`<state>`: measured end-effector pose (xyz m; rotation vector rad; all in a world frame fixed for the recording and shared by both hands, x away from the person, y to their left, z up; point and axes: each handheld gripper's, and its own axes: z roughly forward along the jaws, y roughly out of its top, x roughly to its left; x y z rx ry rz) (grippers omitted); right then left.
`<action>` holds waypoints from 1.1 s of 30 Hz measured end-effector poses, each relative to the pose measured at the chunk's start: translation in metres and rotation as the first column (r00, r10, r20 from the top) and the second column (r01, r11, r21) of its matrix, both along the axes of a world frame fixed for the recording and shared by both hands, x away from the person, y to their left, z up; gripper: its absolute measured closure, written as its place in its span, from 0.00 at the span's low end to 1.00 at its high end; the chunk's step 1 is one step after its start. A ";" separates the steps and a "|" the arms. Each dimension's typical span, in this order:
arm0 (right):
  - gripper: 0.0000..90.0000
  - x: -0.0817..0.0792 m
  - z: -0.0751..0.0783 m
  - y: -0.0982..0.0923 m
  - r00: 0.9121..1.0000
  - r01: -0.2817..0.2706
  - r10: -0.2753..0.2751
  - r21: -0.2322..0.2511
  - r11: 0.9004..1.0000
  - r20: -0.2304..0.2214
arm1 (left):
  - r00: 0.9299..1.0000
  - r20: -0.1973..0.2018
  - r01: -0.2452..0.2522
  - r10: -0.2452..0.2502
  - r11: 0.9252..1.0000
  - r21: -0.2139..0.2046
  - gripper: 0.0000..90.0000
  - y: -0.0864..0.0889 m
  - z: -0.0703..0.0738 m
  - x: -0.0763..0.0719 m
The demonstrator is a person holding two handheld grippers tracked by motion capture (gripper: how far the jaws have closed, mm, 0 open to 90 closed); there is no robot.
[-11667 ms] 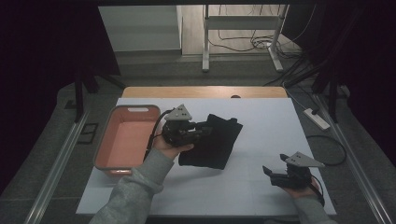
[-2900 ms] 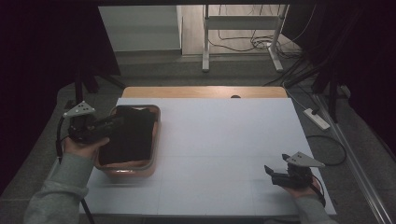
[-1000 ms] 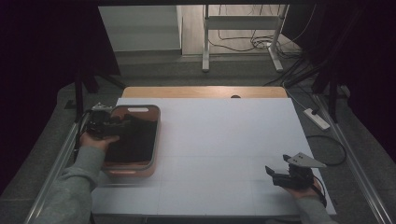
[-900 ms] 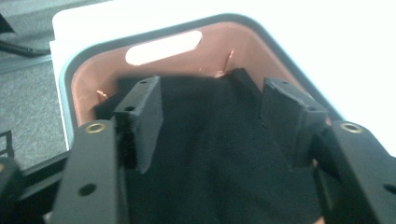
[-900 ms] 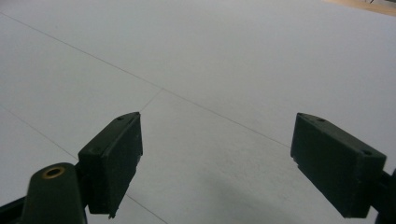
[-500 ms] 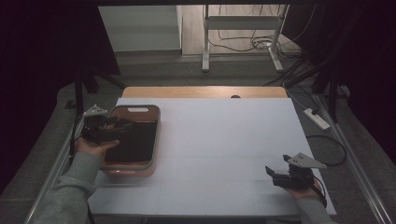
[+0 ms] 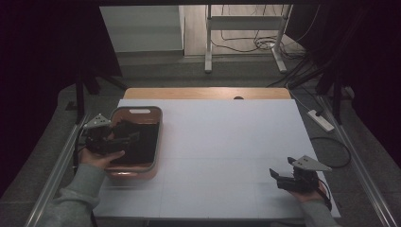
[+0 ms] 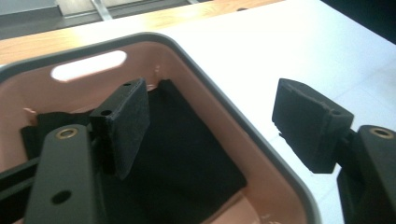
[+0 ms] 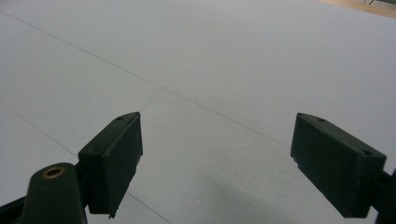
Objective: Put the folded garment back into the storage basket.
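Black cloth (image 7: 139, 144): lying inside the pink tray, left of centre in the high view; dark mass across the tray floor at lower centre of the left gripper view (image 8: 187, 163); not pinched by anything.
Pink tray (image 7: 156, 137): on the left part of the white table, grey rim, slot handle at its far end; rim curving from upper left to lower right in the left gripper view (image 8: 243, 126).
Left gripper (image 7: 125, 137): at mid-left of the high view, over the tray's left edge; jaws just been opening, now wide apart, nothing between them; in the left gripper view (image 8: 212, 126) one pad above the cloth, the other beyond the rim above bare table; no pad touching cloth.
Left hand (image 7: 97, 158): below the gripper body, grey sleeve entering from the bottom left.
Right gripper (image 7: 279, 177): lower right of the high view, well apart from the tray; jaws spread wide with bare table surface between them in the right gripper view (image 9: 215, 163).
White table (image 7: 227, 137): faint seam lines across the surface; wooden strip along its far edge.
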<state>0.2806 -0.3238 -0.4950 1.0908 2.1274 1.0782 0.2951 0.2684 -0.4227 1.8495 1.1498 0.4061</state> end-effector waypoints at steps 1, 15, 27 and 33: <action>0.19 0.000 0.000 0.000 1.000 0.000 0.000 -0.001 1.000 0.000 | 1.000 0.003 0.007 -0.007 1.000 -0.001 0.31 -0.002 -0.001 -0.002; 0.20 -0.003 0.000 -0.002 1.000 0.006 -0.006 -0.007 1.000 0.004 | 0.993 0.029 0.112 -0.113 0.994 0.005 0.30 -0.033 -0.015 -0.028; 0.20 -0.006 0.000 -0.003 1.000 0.010 -0.010 -0.013 1.000 0.004 | 0.987 0.005 0.162 -0.163 0.987 0.020 0.29 -0.053 -0.033 -0.036; 0.19 -0.007 0.001 -0.005 1.000 0.016 -0.016 -0.016 1.000 0.004 | 0.983 -0.001 0.183 -0.183 0.982 0.042 0.28 -0.060 -0.038 -0.038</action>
